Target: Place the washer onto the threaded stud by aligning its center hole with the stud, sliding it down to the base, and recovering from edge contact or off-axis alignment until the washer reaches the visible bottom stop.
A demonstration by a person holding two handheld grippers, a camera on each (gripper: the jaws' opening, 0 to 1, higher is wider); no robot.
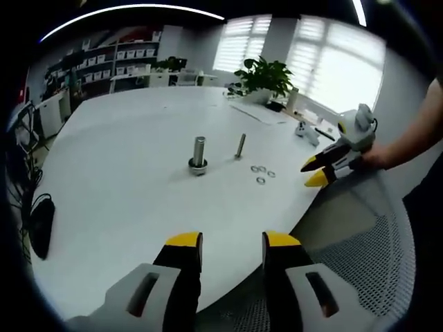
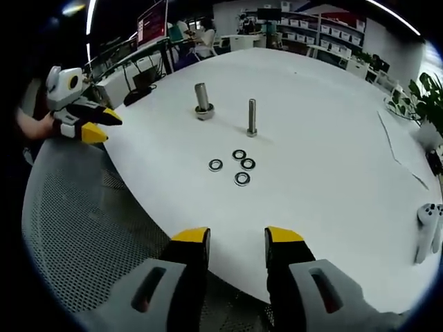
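Observation:
Several steel washers (image 2: 239, 165) lie loose on the white round table (image 2: 311, 124), also seen small in the left gripper view (image 1: 262, 173). A thin threaded stud (image 2: 252, 117) (image 1: 240, 146) stands upright just beyond them. A thicker stud with a nut-like base (image 2: 203, 101) (image 1: 199, 155) stands beside it. My right gripper (image 2: 235, 242) is open at the table's near edge, short of the washers. My left gripper (image 1: 232, 247) is open too, off the table's edge. Each gripper shows in the other's view, the right gripper (image 1: 317, 171) and the left gripper (image 2: 97, 124), both holding nothing.
A mesh chair back (image 2: 83, 207) (image 1: 367, 235) lies below both grippers. A white controller (image 2: 429, 232) and papers (image 2: 401, 149) rest on the table's far side. A potted plant (image 1: 263, 77), shelves (image 1: 128, 59) and desks with people sit beyond the table.

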